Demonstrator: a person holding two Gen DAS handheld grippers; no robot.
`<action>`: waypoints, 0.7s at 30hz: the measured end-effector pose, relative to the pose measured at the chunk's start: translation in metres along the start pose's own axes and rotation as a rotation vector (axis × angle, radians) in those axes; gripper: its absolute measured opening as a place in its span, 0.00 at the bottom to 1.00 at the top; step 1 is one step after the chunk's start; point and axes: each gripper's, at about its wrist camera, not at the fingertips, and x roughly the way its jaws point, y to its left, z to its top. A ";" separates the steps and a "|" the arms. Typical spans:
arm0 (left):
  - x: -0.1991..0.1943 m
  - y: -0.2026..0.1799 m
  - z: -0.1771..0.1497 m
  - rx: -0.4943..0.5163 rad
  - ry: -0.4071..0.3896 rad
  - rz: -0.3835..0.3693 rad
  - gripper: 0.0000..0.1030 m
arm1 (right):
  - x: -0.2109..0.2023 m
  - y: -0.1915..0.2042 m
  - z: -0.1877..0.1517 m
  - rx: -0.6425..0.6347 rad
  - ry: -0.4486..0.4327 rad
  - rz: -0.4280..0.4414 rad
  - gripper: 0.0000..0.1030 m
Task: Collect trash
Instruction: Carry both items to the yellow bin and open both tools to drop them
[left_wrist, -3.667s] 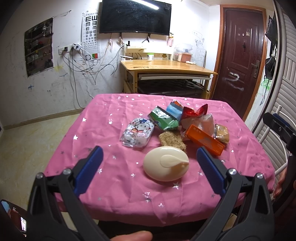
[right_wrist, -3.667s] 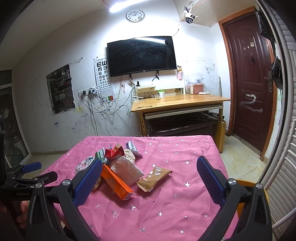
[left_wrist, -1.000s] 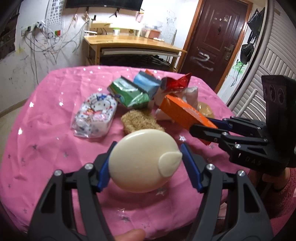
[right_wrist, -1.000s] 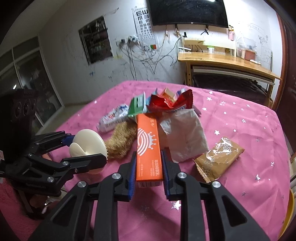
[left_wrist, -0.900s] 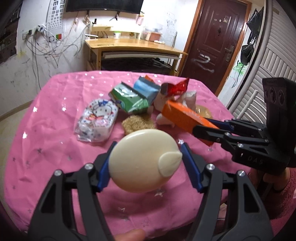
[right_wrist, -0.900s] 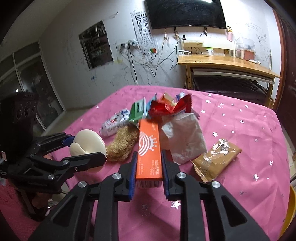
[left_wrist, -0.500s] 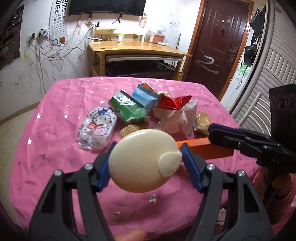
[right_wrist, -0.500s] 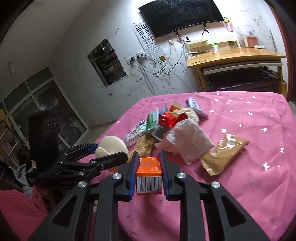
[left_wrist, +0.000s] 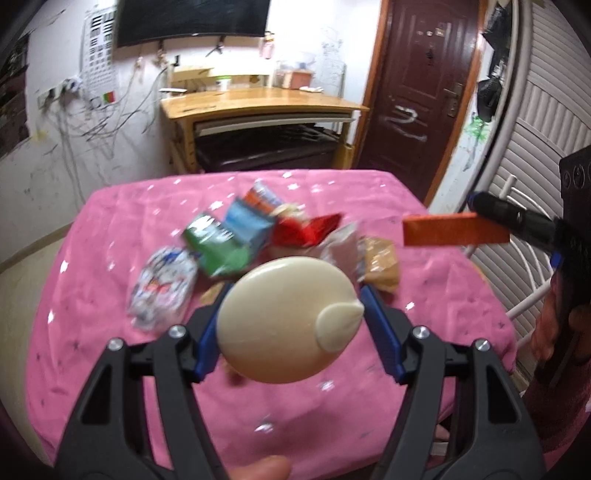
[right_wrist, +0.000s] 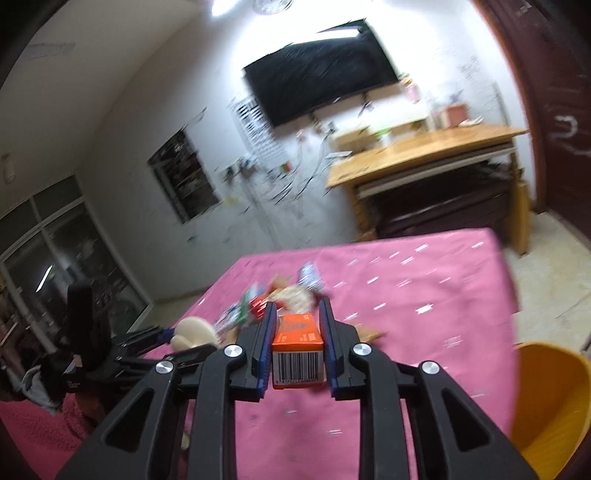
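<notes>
Left gripper (left_wrist: 291, 314) clamps a cream lid (left_wrist: 288, 319) – right gripper (right_wrist: 297, 338) pinches an orange box (right_wrist: 297, 338) (barcode end showing).

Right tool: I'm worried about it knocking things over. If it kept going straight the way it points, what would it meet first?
Probably the wrapper pile on the pink tablecloth, just beyond the orange box that the right tool grips. Blur leaves depth uncertain.

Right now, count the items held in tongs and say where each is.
2. The cream oval lid sits in the left tongs; the orange box is clamped in the right tongs, off the table.
</notes>
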 end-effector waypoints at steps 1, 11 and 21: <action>0.001 -0.006 0.005 0.012 -0.001 -0.010 0.64 | -0.009 -0.009 0.003 0.006 -0.017 -0.028 0.17; 0.046 -0.101 0.057 0.117 0.049 -0.181 0.64 | -0.074 -0.109 -0.006 0.123 -0.089 -0.284 0.17; 0.136 -0.229 0.077 0.251 0.207 -0.255 0.64 | -0.096 -0.215 -0.044 0.327 -0.057 -0.406 0.17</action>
